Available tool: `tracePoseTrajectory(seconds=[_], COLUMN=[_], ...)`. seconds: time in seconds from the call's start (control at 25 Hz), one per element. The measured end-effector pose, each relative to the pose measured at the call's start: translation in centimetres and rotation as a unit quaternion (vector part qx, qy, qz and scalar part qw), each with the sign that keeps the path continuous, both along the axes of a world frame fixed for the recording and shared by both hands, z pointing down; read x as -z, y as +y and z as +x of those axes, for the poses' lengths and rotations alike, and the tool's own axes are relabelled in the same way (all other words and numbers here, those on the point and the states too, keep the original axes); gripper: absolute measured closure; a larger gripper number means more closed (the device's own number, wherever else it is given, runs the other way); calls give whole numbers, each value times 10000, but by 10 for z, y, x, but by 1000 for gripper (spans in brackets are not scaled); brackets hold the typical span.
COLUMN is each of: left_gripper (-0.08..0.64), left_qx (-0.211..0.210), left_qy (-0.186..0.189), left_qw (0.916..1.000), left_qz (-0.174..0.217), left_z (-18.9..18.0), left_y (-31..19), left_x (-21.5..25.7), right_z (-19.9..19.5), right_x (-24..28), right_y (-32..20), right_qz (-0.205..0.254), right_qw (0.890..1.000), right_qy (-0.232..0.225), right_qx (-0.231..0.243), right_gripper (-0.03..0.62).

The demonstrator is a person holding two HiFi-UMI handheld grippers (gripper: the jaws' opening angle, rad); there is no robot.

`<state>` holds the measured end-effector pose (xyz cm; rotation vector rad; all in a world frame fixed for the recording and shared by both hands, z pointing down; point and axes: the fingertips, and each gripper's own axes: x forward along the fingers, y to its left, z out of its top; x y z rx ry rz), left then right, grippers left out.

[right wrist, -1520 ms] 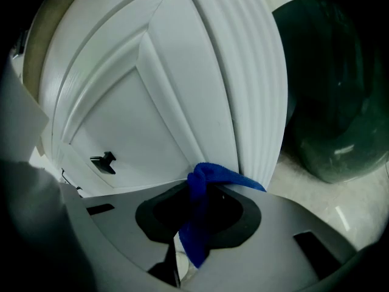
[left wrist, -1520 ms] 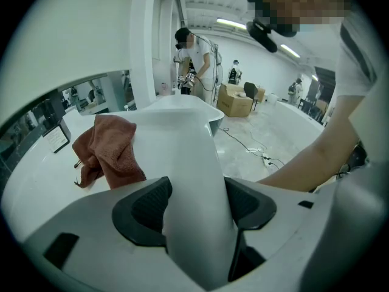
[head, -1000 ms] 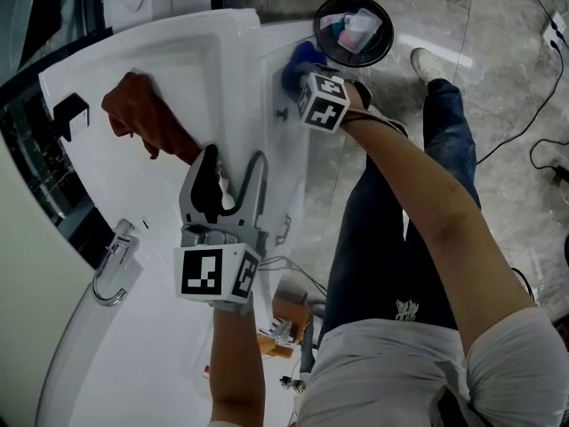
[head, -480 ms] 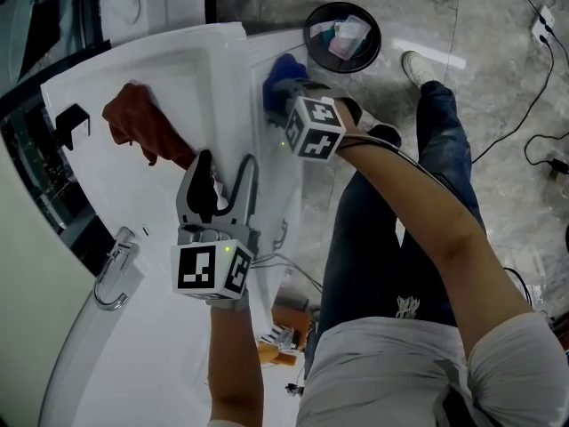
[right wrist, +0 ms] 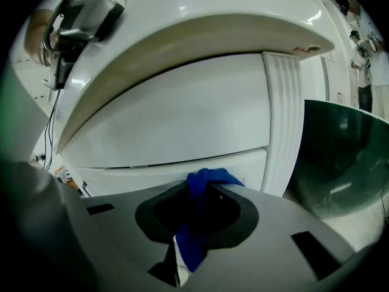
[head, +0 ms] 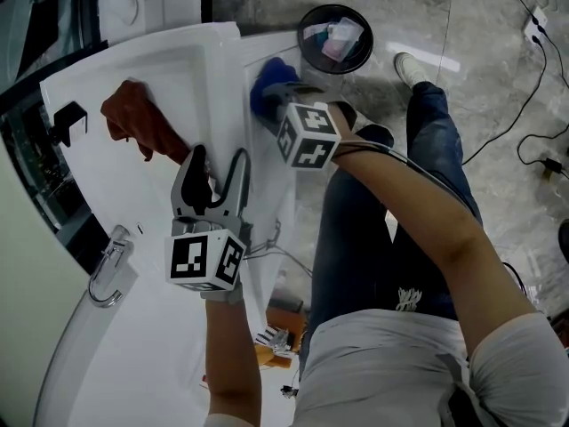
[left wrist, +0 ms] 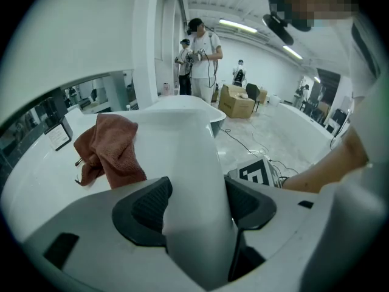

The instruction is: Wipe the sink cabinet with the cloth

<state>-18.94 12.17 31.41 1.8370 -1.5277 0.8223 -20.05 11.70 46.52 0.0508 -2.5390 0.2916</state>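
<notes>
At the head view's centre-left, the white counter (head: 191,78) runs from 12 down to 7 o'clock. The sink cabinet (head: 277,181) shows under its front edge as a narrow white strip, and the right gripper view faces its door panels almost square-on. A dark bin (head: 335,38) stands on the floor at 1 o'clock, just beside the cabinet's far end. A rust-brown towel (head: 133,118) lies on the counter at 10 o'clock.

The blue cloth (head: 267,76) is bunched in the right gripper (head: 280,96), whose jaws are clenched on it right at the cabinet front, near that far end. The cabinet's long axis runs from there toward 6 o'clock, so I judge the stroke must travel that way — and this hand is the nearer one.

The left gripper (head: 213,172) straddles the counter's front edge, jaws closed against it — likely a brace.
</notes>
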Motion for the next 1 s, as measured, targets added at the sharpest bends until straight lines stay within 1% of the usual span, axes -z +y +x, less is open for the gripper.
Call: tracePoseTrajectory(seconds=[0.32, 0.64, 0.72, 0.84, 1.0], left_gripper=[290, 290, 290, 290, 290], left_qx=[3, -3, 2, 34, 29], left_qy=[31, 28, 103, 358, 326], left_qw=[10000, 10000, 9999, 9993, 9994], left_qz=[19, 16, 29, 114, 118], left_z=[0, 0, 0, 0, 0], left_y=[-1, -1, -1, -2, -2], left_x=[1, 1, 2, 5, 5], right_z=[-4, -9, -10, -10, -13], right_x=[18, 22, 21, 19, 10], right_y=[29, 67, 75, 85, 109], right_qz=[-130, -478, -527, -616, -741], right_qw=[9992, 9959, 9946, 9923, 9902], right_qy=[-297, -637, -764, -943, -943], right_qx=[247, 431, 472, 508, 720], right_gripper=[529, 529, 529, 529, 529])
